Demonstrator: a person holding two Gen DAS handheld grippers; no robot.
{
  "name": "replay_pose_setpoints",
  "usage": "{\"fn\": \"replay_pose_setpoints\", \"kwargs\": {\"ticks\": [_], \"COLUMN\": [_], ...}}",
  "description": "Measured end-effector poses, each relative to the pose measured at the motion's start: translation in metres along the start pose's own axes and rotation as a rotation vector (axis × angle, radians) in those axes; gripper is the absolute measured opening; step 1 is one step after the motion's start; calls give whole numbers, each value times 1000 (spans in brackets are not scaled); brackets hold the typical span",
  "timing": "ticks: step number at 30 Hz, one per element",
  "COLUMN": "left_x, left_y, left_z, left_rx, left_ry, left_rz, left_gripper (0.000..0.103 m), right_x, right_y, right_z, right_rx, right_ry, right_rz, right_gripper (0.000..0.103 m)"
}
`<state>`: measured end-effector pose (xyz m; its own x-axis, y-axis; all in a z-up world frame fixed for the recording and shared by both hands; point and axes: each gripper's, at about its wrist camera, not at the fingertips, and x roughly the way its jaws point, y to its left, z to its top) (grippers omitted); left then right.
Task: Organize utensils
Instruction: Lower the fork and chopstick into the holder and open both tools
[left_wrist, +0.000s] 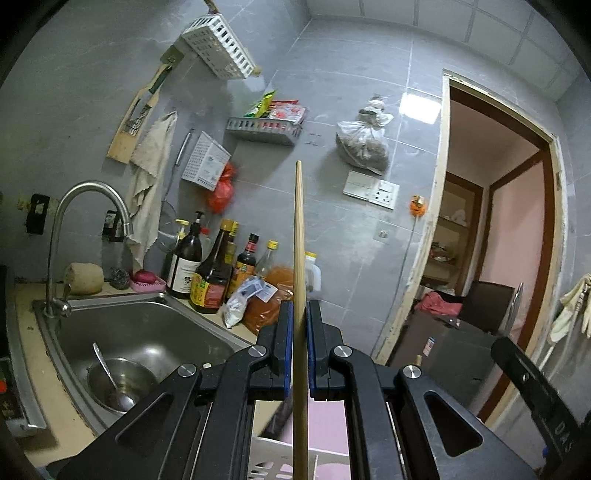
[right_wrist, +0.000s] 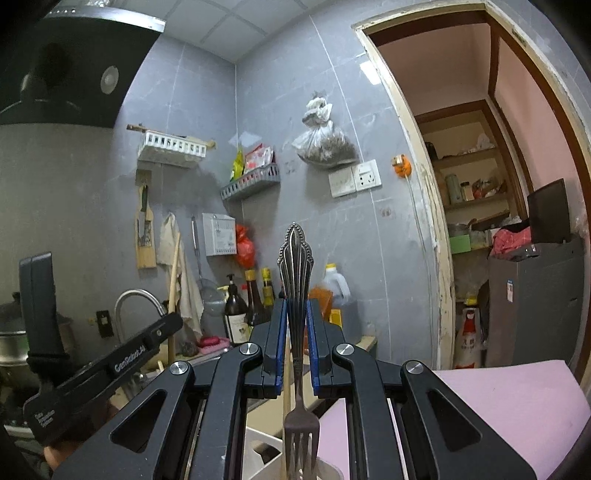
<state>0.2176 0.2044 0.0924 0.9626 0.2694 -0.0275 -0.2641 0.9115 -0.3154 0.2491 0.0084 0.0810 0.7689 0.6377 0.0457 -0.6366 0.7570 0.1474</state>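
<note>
My left gripper (left_wrist: 300, 314) is shut on a wooden chopstick (left_wrist: 299, 236) that stands upright between the blue pads, its lower end reaching down toward a white slotted basket (left_wrist: 269, 458). In the right wrist view my right gripper (right_wrist: 296, 314) is shut on a dark metal fork (right_wrist: 296, 266), ornate handle up and tines down over a white holder (right_wrist: 258, 454). The left gripper's black body (right_wrist: 110, 365) shows at the left of the right wrist view, with the chopstick (right_wrist: 173, 288) rising from it. A spoon (left_wrist: 107, 373) lies in a steel bowl in the sink (left_wrist: 155, 332).
Sauce bottles (left_wrist: 210, 273) and bags crowd the counter behind the sink, beside a curved tap (left_wrist: 92, 206). Baskets, a cloth and a hanging bag line the grey tiled wall. A pink board (right_wrist: 509, 406) lies at the right. An open doorway (left_wrist: 491, 221) is at the right.
</note>
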Motion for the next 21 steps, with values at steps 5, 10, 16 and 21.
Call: {"fn": "replay_pose_setpoints", "kwargs": {"ticks": [5,10,16,21], "left_x": [7,8,7,4], "left_y": [2,-1,-9,-13], "left_z": [-9,-21,-39,-52], "left_rx": [3,30,66,84], "left_ry": [4,7,26,49], "left_rz": [15,21,28,33], "left_gripper": [5,5,5,5], "right_x": [5,7,5,2], "right_y": [1,1,0,-3], "right_z": [-12,-23,-34,-41], "right_rx": [-3,-8,-22,-30], "right_ry": [25,50,82,114], "right_rz": [-10,-19,-27,-30], "right_gripper": [8,8,8,8]}}
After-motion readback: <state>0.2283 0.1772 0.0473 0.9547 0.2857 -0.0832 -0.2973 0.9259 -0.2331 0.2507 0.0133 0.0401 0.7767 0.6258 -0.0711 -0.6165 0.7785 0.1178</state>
